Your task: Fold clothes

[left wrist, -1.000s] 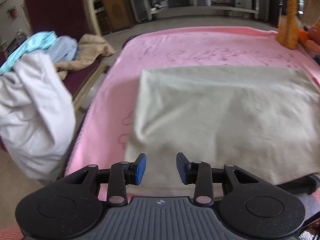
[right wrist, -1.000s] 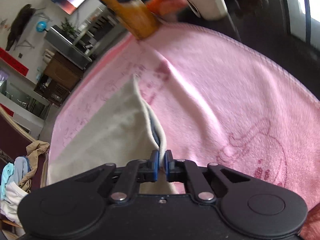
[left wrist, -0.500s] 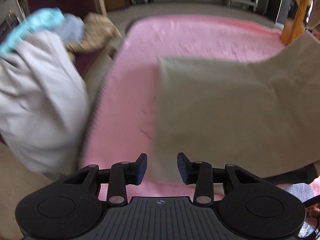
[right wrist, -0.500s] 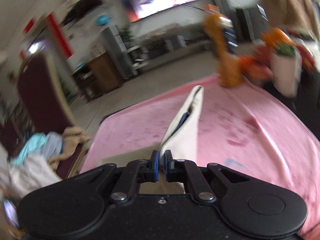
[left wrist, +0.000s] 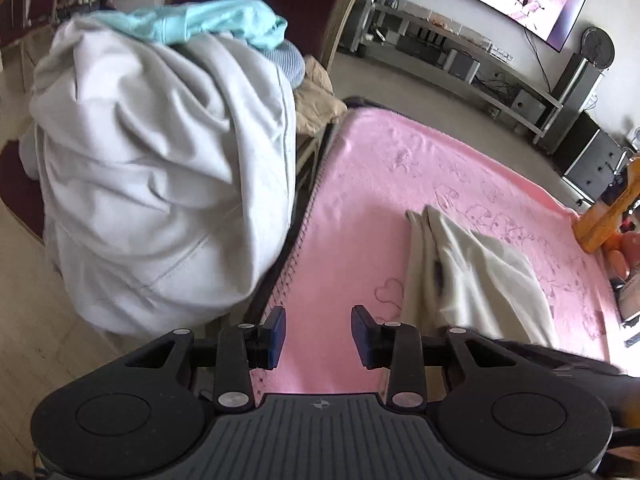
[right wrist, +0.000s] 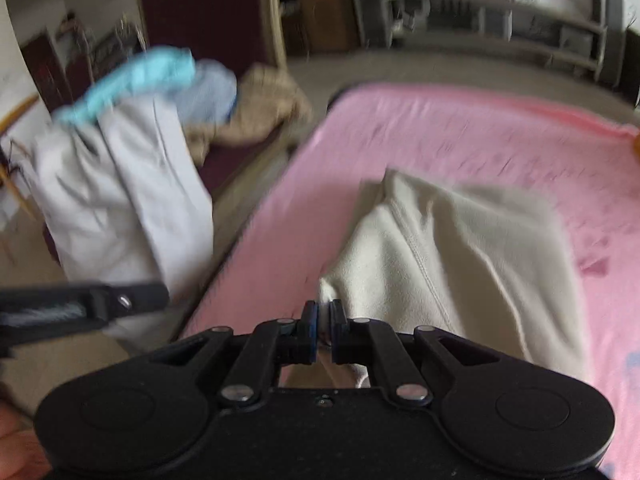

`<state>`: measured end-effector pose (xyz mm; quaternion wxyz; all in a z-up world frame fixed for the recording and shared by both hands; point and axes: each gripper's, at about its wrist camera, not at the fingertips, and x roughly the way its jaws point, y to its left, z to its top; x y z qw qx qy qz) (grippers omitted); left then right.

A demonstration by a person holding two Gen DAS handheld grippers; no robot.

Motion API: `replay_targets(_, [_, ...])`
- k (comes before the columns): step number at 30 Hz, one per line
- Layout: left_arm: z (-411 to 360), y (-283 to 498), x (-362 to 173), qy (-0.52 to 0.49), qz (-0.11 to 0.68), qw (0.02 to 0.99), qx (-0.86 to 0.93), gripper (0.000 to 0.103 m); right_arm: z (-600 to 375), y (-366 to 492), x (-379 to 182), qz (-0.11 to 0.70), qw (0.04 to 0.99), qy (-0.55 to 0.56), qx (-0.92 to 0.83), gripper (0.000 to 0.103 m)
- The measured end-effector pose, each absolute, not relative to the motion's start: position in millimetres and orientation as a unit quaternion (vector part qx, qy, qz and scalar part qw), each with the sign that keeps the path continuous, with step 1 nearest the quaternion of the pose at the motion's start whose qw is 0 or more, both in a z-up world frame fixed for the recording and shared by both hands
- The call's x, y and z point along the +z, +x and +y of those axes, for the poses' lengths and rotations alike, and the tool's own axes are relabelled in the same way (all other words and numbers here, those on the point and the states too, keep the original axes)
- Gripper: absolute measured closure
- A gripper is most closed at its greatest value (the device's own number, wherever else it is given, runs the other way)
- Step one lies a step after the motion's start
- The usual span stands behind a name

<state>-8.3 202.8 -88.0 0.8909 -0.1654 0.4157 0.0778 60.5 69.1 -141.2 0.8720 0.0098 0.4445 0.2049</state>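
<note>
A cream garment (left wrist: 476, 276) lies folded over on a pink blanket (left wrist: 400, 168); it also shows in the right wrist view (right wrist: 460, 248). My right gripper (right wrist: 324, 320) is shut on the near left edge of the cream garment, low over the blanket (right wrist: 460, 128). My left gripper (left wrist: 318, 334) is open and empty above the blanket's left edge, just left of the garment. Part of the left gripper (right wrist: 100, 300) shows at the left of the right wrist view.
A pile of clothes sits on a dark red chair to the left: a white garment (left wrist: 160, 184), a light blue one (left wrist: 208, 20) and a tan one (left wrist: 316, 108). An orange toy (left wrist: 608, 216) stands at the blanket's far right. A TV shelf (left wrist: 460, 64) lines the back wall.
My right gripper has carried the cream garment's edge across from the right to the left side, folding it over. My left gripper has swung left toward the clothes pile, still open.
</note>
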Motion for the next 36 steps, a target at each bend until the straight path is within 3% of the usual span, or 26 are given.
replay_targets(11, [208,-4,-90,-0.182,0.404,0.892,0.086,0.068,64,51,-124,0.44,0.868,0.063,0.222,0.097])
replay_targets(16, [209,-5,-91,-0.185,0.406,0.89,0.097,0.068,78,56,-142,0.475,0.838,0.013,0.267,0.095])
replay_targets(18, [208,-6,-91,-0.182,0.407,0.89,0.097,0.068,67,57,-142,0.491,0.822,0.033,0.287,0.092])
replay_targets(20, [206,-6,-90,-0.177,0.408,0.891,0.097,0.068,44,55,-133,0.498,0.809,0.078,0.302,0.073])
replay_targets(21, [204,-5,-91,-0.173,0.409,0.891,0.097,0.068,30,53,-127,0.5,0.805,0.093,0.305,0.069])
replay_targets(29, [163,4,-95,-0.102,0.428,0.895,0.067,0.069,-83,41,-110,0.483,0.815,0.161,0.276,0.053])
replay_targets(33, [128,12,-105,-0.062,0.447,0.892,0.034,0.073,-110,48,-128,0.468,0.823,0.172,0.272,0.055])
replay_targets(34, [119,13,-109,-0.05,0.453,0.89,0.028,0.074,-116,49,-132,0.465,0.825,0.175,0.271,0.066])
replay_targets(35, [110,16,-114,-0.036,0.459,0.887,0.023,0.073,-123,51,-136,0.461,0.826,0.178,0.27,0.086])
replay_targets(36, [102,18,-118,-0.023,0.464,0.885,0.022,0.073,-129,53,-141,0.457,0.828,0.181,0.269,0.091])
